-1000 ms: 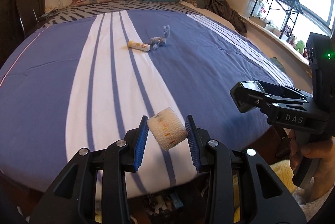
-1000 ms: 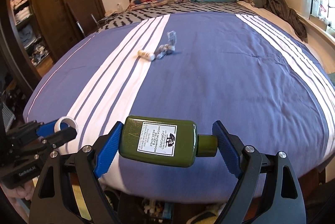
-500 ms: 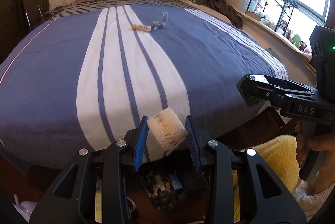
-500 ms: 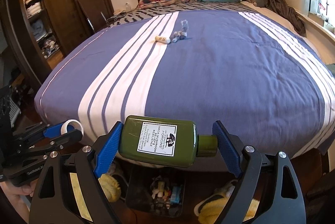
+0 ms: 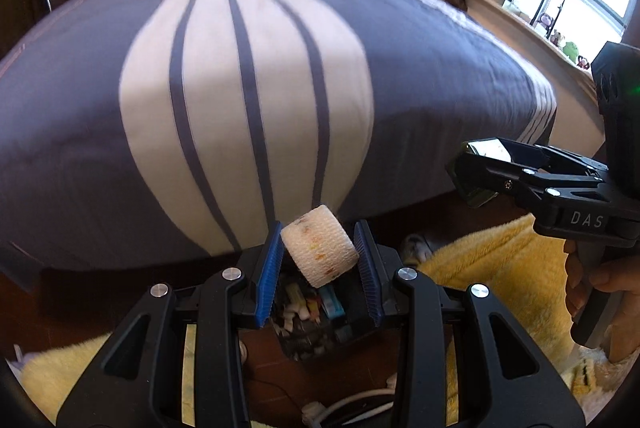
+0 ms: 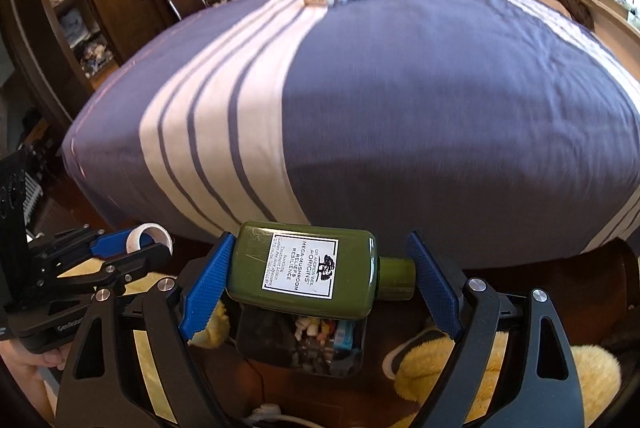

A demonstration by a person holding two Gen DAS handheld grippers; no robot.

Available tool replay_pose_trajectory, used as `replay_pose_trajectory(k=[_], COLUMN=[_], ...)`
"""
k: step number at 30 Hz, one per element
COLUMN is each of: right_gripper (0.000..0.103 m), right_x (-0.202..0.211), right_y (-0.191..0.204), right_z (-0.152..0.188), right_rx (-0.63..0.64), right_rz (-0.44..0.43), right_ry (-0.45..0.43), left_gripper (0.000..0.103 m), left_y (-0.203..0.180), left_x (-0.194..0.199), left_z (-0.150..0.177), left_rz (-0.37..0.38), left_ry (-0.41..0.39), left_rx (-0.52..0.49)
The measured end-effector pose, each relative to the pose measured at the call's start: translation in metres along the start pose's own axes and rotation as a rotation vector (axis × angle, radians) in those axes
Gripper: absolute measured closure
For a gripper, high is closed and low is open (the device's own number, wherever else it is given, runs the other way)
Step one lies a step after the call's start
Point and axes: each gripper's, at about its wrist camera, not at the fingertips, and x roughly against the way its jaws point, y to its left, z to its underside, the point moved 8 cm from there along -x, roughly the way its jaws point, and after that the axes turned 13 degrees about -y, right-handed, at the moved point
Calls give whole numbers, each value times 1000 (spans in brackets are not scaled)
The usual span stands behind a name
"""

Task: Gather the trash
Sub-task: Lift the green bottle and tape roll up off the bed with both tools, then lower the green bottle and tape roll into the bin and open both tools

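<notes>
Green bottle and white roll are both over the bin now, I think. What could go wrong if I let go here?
The green bottle lies crosswise and looks nearly as wide as the black bin, so it might catch the rim or bounce out. The white roll sits tilted in the left gripper over the bin's near edge; it may roll off onto the floor. The bin already looks fairly full.

1. Left wrist view is taken from just behind the left gripper (image 5: 319, 262), aimed forward and steeply down past the foot of the bed (image 5: 80, 132) toward the headboard.
2. Right wrist view is taken likewise from behind the right gripper (image 6: 320, 278), set further right.
3. Shared by both: bed, floor bin (image 6: 300, 348), and each other's gripper at frame edge.
</notes>
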Motion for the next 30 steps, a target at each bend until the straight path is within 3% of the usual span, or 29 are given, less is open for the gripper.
replay_pose_trajectory(k=[13, 30], right_gripper=[17, 17], right_x=[-43, -94], right_y=[-7, -2], right_z=[59, 107], right_rx=[-21, -32], right_rz=[16, 6], right_ry=[133, 299], left_gripper=[69, 68], left_y=[-2, 8], left_x=[-59, -102], left_z=[74, 124], left_rz=[31, 50], left_ry=[192, 348], left_rx=[39, 84])
